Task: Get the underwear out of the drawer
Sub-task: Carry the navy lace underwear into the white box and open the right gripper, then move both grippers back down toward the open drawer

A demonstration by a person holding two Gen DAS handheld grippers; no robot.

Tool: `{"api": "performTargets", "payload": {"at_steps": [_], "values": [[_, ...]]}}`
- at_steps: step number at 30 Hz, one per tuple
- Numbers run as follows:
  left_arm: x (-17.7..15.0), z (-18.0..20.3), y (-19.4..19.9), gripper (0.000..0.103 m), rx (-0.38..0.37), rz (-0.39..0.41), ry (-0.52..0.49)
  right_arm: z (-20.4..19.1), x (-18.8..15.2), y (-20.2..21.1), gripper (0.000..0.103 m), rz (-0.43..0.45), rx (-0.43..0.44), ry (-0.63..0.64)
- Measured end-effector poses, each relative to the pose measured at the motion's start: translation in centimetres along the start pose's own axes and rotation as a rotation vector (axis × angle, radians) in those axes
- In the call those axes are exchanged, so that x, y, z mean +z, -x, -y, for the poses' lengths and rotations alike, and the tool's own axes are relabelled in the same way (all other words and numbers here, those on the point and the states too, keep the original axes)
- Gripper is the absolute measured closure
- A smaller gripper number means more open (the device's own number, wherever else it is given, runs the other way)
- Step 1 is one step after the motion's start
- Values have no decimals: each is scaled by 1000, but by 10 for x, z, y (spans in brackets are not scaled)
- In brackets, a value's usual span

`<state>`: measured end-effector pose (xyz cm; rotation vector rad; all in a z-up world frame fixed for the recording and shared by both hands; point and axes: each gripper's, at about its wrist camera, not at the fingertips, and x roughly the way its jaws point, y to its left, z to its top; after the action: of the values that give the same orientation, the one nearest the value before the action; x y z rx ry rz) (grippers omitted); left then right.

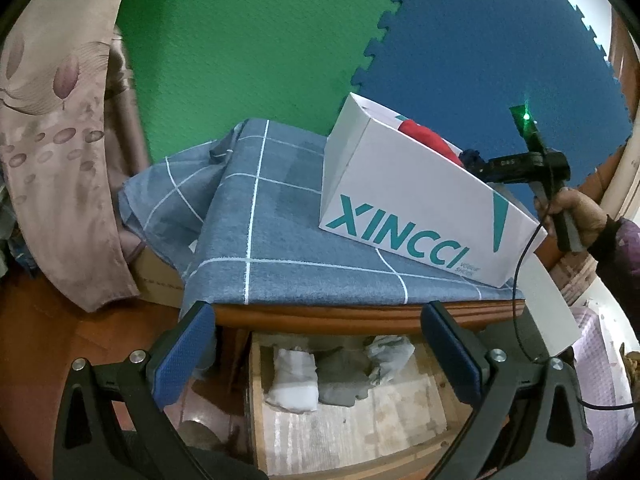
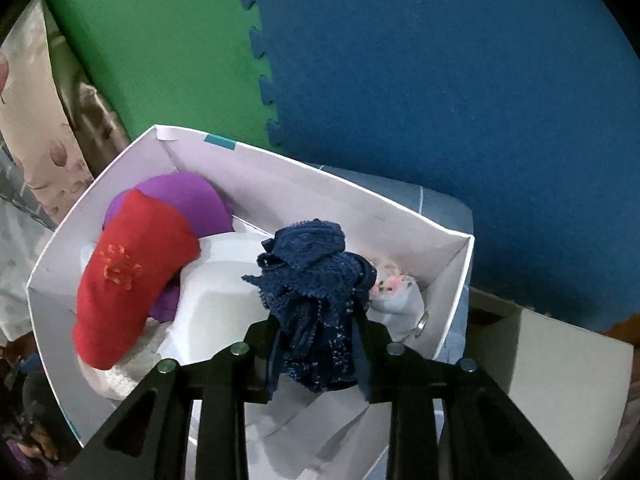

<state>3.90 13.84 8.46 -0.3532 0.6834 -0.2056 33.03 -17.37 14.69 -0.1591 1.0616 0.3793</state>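
Underwear: one navy lace pair (image 2: 316,304) in right claw (image 2: 318,344), left claw (image 1: 320,360) spread.

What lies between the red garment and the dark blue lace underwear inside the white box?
A white garment lies between red garment and lace underwear, in the right wrist view.

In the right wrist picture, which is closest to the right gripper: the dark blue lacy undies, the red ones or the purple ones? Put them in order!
1. Dark blue lace underwear: between the right gripper fingers, over the white box.
2. Red underwear: left side of the box.
3. Purple underwear: behind the red, toward the far left corner.
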Motion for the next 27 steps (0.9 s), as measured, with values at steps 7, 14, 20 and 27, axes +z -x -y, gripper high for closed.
{"api": "performTargets", "payload": {"at_steps": [7,14,20,27], "values": [[0,-1,-3,2,0,-8,11,-7,-4,18,44,56,-14,-5],[-1,3,-2,2,11,-8,-11,10,-51,89,44,310,152,-86],[-3,9,-4,2,4,-20,-46,8,-173,139,44,499,125,-74],[-14,37,-24,2,-12,-126,-171,40,-273,113,44,341,-54,-129]]}}
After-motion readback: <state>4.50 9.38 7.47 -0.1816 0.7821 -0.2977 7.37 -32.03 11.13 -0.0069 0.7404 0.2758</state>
